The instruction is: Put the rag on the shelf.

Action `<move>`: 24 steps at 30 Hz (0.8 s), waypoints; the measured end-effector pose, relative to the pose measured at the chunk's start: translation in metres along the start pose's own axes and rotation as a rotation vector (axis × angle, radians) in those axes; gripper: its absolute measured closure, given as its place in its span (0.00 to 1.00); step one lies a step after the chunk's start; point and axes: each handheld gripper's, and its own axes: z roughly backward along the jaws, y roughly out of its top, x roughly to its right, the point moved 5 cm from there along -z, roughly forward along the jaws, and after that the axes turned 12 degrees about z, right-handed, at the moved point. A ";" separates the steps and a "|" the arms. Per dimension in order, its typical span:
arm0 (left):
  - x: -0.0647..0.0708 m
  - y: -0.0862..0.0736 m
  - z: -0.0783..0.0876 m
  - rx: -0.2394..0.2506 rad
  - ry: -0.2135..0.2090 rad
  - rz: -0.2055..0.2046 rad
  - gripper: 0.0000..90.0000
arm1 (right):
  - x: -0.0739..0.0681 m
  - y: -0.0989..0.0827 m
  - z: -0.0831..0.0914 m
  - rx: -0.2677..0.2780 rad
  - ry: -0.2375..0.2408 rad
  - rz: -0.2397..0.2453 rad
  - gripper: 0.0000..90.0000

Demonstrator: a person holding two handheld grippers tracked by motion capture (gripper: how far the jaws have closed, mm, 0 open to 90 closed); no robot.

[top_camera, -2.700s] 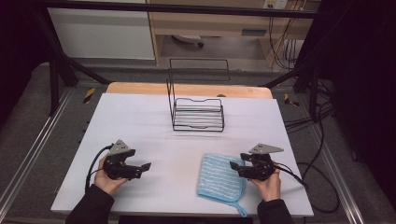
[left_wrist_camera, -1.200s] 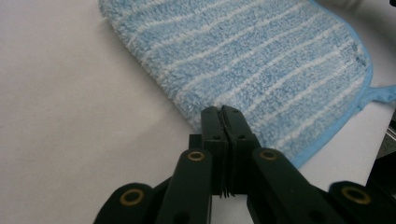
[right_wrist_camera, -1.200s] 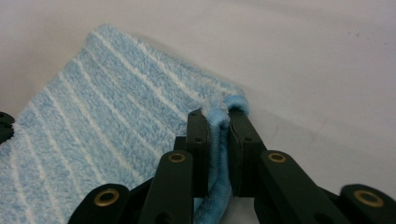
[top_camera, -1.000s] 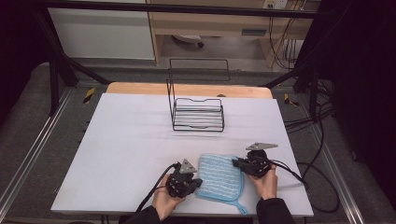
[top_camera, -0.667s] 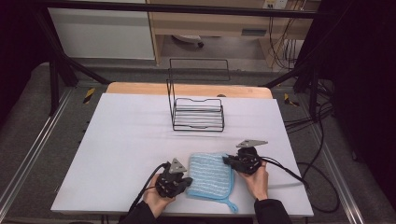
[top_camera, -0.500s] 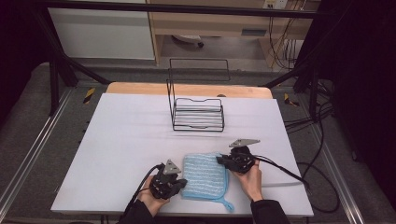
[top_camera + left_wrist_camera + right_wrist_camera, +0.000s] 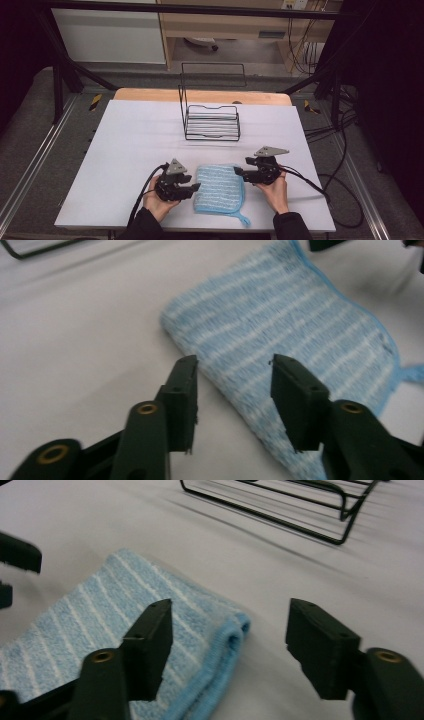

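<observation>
Now both grippers flank blue towel [image 7: 219,188], fingers parted

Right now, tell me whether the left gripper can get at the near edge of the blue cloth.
Probably yes. The left gripper sits right beside the blue cloth on the table, its jaws open and just widened, with the cloth's folded edge between them. Nothing lies in the way; the right gripper is at the opposite side.

A looped terry cloth [image 7: 218,188], blue with white stripes, is being shown beside matt black plastic jaws. A thin black wire rack [image 7: 211,122] is being borne by a smooth, matt white table covering [image 7: 135,140].
</observation>
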 end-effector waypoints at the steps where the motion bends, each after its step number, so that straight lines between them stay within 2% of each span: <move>1: -0.003 0.004 -0.002 -0.001 0.008 0.002 0.48 | 0.005 -0.003 0.003 -0.001 -0.008 -0.011 0.29; 2: -0.006 0.008 -0.005 0.007 0.026 0.011 0.48 | 0.005 -0.003 0.003 -0.001 -0.008 -0.011 0.29; 5: -0.013 0.020 -0.017 0.017 0.058 0.033 0.42 | 0.008 -0.011 0.004 0.003 -0.007 -0.028 0.20; 9: -0.023 0.028 -0.035 -0.004 0.061 0.079 0.41 | 0.005 -0.014 0.002 -0.016 0.007 -0.009 0.17; 11: -0.026 0.028 -0.042 -0.014 0.058 0.092 0.44 | 0.004 -0.014 0.002 -0.017 0.013 -0.009 0.17; 12: -0.028 0.028 -0.045 -0.021 0.055 0.096 0.51 | 0.003 -0.014 0.002 -0.017 0.018 -0.019 0.18; 15: -0.031 0.025 -0.054 -0.052 0.048 0.106 0.55 | 0.003 -0.014 0.001 -0.014 0.022 -0.023 0.23; 21: -0.027 0.024 -0.056 -0.066 0.000 0.110 0.75 | 0.003 -0.014 -0.005 -0.020 0.025 -0.041 0.34; 24: -0.026 0.022 -0.056 -0.081 0.003 0.098 0.80 | 0.004 -0.012 -0.009 -0.024 0.028 -0.051 0.39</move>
